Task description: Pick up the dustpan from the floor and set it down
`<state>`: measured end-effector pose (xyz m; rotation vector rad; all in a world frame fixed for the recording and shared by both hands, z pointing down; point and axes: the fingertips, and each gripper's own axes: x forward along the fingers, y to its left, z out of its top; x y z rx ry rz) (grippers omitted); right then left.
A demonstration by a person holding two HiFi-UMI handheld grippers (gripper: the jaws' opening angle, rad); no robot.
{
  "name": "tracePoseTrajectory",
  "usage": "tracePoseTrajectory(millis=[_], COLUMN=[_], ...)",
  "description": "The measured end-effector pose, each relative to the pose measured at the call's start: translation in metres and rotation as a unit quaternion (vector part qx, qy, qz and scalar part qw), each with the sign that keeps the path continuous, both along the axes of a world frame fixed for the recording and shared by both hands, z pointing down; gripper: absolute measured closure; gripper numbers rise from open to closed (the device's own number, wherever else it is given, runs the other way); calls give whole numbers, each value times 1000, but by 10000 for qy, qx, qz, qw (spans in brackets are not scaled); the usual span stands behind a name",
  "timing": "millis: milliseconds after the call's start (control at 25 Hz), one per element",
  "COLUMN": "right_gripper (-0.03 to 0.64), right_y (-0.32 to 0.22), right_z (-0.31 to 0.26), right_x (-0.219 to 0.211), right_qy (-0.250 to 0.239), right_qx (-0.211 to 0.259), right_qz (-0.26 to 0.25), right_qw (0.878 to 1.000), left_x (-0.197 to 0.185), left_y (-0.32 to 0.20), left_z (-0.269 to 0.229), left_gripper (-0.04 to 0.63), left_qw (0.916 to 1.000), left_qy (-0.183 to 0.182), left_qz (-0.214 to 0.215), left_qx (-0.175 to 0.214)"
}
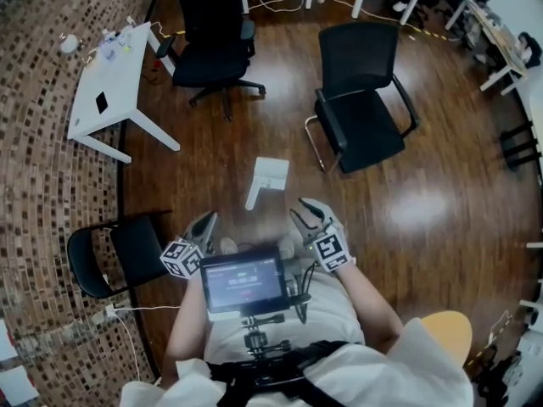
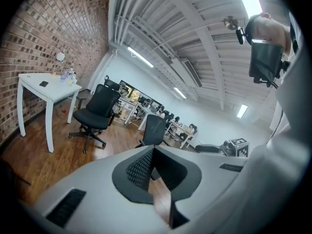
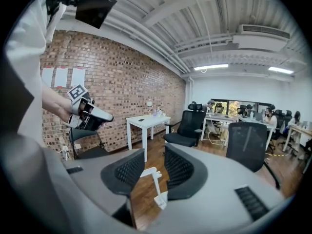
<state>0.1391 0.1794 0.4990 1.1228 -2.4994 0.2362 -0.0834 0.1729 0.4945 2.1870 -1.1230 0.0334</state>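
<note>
White boxy dustpan (image 1: 270, 176) on glossy wood floor (image 1: 441, 142); left gripper (image 1: 208, 220) fingers together, right gripper (image 1: 306, 211) wide

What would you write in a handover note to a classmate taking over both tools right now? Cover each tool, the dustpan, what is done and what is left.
Left tool: shut, empty.
Right tool: open, empty; the dustpan shows in the gap between its jaws, farther off.
Dustpan: lying on the floor ahead of both tools, untouched.
Done: nothing lifted yet.
Left: probably lower the right tool to the dustpan, grip it, lift it, then set it down.
</note>
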Motion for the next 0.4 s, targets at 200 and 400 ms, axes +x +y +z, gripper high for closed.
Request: tracePoseTrajectory(millis=[200,400], right_gripper=[459,459], right_y=[4,7], right_z=[5,13], right_x=[12,33], right_qy=[-49,-90], right_qx=[-16,-124], right_qz=[76,253], right_qw=[10000,9996], left_x=[19,41], left_y=[-4,-13], left_z=[2,2], left_gripper=[592,592], left_qw=[9999,9993], left_qy=[-12,-51], left_qz=[158,369], left_qx=[-19,35])
